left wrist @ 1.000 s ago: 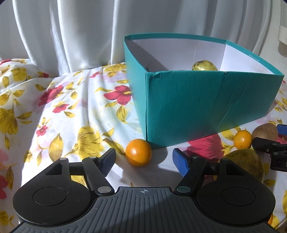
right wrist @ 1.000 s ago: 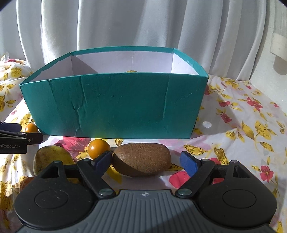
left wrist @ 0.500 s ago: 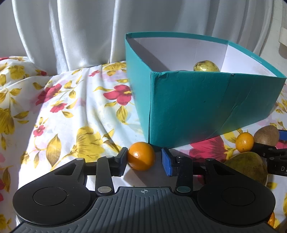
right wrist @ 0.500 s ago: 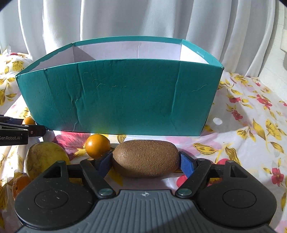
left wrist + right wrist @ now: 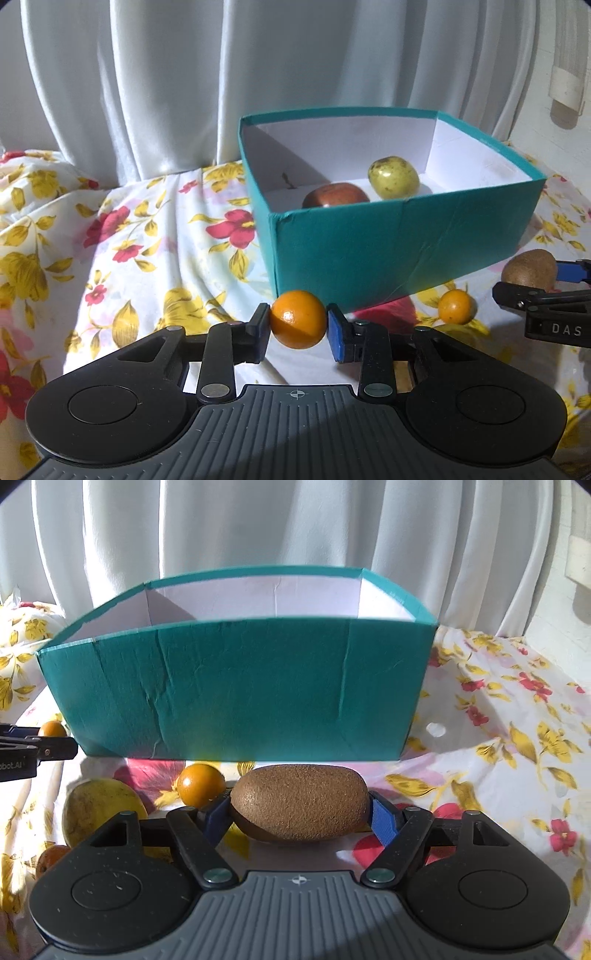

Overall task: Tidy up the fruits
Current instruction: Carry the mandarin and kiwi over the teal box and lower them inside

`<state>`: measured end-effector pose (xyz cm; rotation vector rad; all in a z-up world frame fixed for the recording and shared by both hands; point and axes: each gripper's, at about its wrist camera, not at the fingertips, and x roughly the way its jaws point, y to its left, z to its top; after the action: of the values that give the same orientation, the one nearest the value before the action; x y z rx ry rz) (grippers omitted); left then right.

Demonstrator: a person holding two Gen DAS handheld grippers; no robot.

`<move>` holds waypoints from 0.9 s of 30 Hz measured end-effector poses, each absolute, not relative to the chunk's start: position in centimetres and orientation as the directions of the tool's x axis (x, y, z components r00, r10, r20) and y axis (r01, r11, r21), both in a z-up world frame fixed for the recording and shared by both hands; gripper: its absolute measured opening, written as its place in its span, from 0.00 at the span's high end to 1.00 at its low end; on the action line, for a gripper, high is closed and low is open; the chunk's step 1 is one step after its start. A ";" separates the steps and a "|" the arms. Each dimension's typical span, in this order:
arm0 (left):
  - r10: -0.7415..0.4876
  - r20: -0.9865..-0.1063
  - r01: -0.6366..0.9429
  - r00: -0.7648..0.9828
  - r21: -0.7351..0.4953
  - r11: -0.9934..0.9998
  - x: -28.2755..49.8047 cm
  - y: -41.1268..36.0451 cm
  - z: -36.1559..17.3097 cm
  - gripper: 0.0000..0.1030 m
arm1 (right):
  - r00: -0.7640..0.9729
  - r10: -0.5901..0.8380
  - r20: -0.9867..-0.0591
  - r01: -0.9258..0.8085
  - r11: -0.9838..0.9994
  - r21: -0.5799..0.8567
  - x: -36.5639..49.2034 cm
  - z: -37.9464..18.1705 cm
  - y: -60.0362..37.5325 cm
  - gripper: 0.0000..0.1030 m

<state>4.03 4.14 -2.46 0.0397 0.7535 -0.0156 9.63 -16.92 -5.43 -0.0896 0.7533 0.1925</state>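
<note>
My left gripper (image 5: 298,326) is shut on a small orange (image 5: 298,319) and holds it raised in front of the teal box (image 5: 399,243). Inside the box lie a red apple (image 5: 334,195) and a green-yellow fruit (image 5: 393,178). My right gripper (image 5: 300,814) is shut on a brown kiwi (image 5: 301,801), just before the box's front wall (image 5: 236,690). The right gripper and kiwi (image 5: 530,270) also show at the right edge of the left wrist view.
On the floral cloth (image 5: 129,258) lie a second small orange (image 5: 200,783), a yellow-green mango (image 5: 99,806) and an orange fruit (image 5: 51,856) at the lower left. A white curtain (image 5: 295,528) hangs behind the box. The left gripper (image 5: 22,753) shows at the left edge.
My left gripper closed on the small orange and lifted it, so the box's inside now shows. My right gripper closed on the kiwi and rose slightly.
</note>
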 end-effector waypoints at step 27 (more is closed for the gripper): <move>0.114 -0.620 -0.126 0.776 0.025 0.992 10.7 1.3 6.5 0.65 | 0.866 0.196 -0.460 -0.232 0.972 -0.023 12.9 6.4 -15.9 0.26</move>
<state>10.68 1.28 6.54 -0.0183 0.6698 0.1302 12.90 -15.90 6.36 -0.0785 0.4733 0.2240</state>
